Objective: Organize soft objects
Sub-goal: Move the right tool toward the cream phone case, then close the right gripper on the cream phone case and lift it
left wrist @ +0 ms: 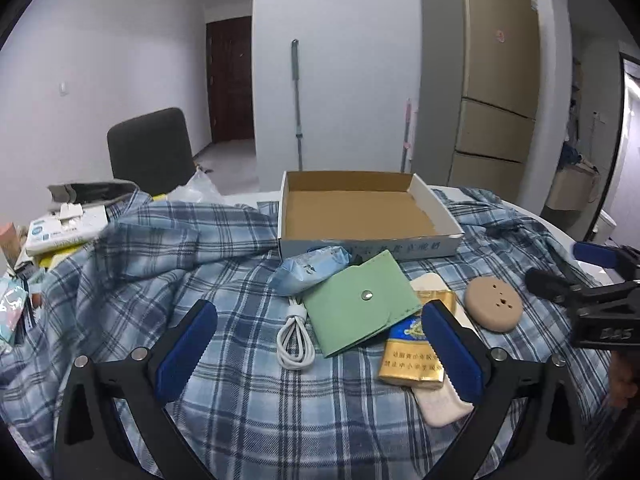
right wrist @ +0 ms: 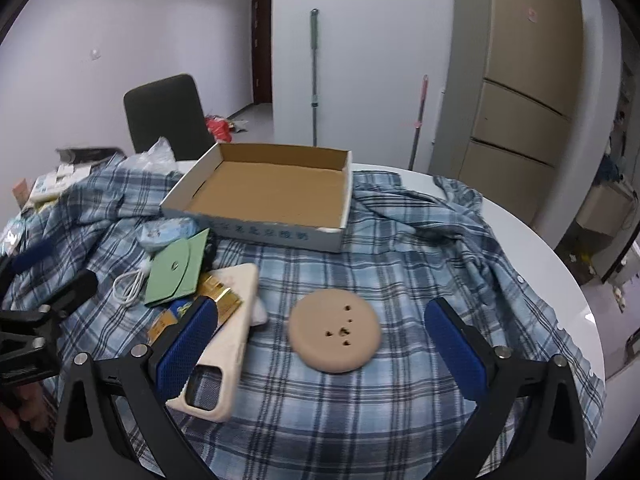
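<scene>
Fingers (right wrist: 186,344) of both our grippers are spread wide, the right gripper (right wrist: 320,344) framing the tan disc (right wrist: 334,330) near the cardboard box (right wrist: 260,222).

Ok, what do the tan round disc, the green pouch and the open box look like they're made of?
Tan round disc: looks like soft matte foam or silicone, with rounded edges, no shine and small holes; I can't tell which. Green pouch: matte faux leather or felt-like sheet, flat folded flap with a metal snap. Open box: cardboard, raw brown inside, white printed outside.
</scene>
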Demonstrator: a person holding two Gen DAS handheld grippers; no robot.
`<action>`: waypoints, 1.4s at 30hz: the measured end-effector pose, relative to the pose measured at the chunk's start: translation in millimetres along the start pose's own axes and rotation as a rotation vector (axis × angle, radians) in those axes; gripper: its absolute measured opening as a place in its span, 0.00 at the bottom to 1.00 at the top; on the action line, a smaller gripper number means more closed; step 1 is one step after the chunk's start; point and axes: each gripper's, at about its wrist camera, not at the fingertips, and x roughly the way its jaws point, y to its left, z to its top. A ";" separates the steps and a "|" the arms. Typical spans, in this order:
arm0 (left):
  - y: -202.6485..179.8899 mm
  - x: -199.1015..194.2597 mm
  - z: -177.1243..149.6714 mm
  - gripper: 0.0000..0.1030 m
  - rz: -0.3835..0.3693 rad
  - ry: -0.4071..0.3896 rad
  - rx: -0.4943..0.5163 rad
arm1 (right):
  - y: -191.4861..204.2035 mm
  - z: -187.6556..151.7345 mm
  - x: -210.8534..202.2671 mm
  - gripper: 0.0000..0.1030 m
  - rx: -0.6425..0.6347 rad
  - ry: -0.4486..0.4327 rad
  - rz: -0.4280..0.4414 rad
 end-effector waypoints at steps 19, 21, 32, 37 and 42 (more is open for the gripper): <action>39.3 13.1 -13.3 0.91 -0.076 0.041 -0.116 | 54.9 -15.8 57.0 0.45 -0.053 0.235 0.114; 38.9 10.4 -14.5 0.91 -0.057 0.024 -0.115 | 60.3 -14.1 59.3 0.59 -0.073 0.227 0.096; 47.7 10.3 -14.5 0.91 -0.047 0.017 -0.157 | 92.2 -11.4 86.7 0.79 -0.152 0.294 0.040; 47.9 10.6 -15.0 0.91 -0.050 0.022 -0.162 | 94.8 -17.9 97.5 0.79 -0.142 0.313 0.011; 48.5 11.2 -15.6 0.91 -0.042 0.024 -0.161 | 86.4 -18.5 92.8 0.67 -0.137 0.273 0.038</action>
